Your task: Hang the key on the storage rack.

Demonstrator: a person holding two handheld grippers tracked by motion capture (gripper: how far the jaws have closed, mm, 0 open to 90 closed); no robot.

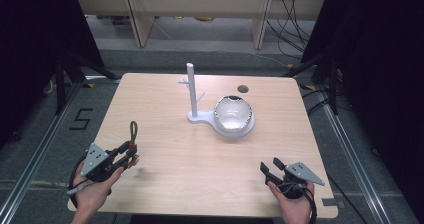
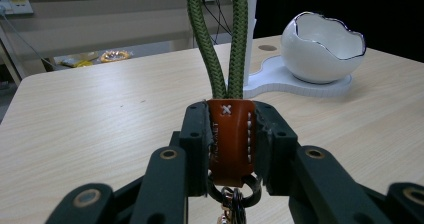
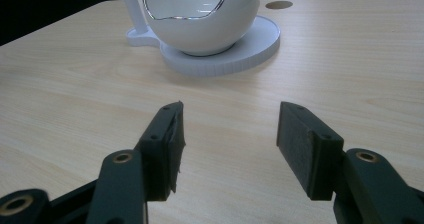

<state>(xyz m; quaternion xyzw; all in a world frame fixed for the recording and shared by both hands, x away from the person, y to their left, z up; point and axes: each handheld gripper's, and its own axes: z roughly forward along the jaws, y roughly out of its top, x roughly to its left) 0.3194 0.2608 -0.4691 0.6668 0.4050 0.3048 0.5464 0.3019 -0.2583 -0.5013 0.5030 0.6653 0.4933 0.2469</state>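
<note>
Between left tool (image 2: 231,134) pads, keychain (image 2: 229,134).

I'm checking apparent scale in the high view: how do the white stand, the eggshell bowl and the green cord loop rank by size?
1. white stand, counting post and base
2. eggshell bowl
3. green cord loop, clearly smallest though nearest the camera

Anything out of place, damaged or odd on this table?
Nothing stands out. The left gripper clamps the keychain by its brown leather tab, the white bowl sits upright on the stand, and the right gripper is open over bare table.
</note>
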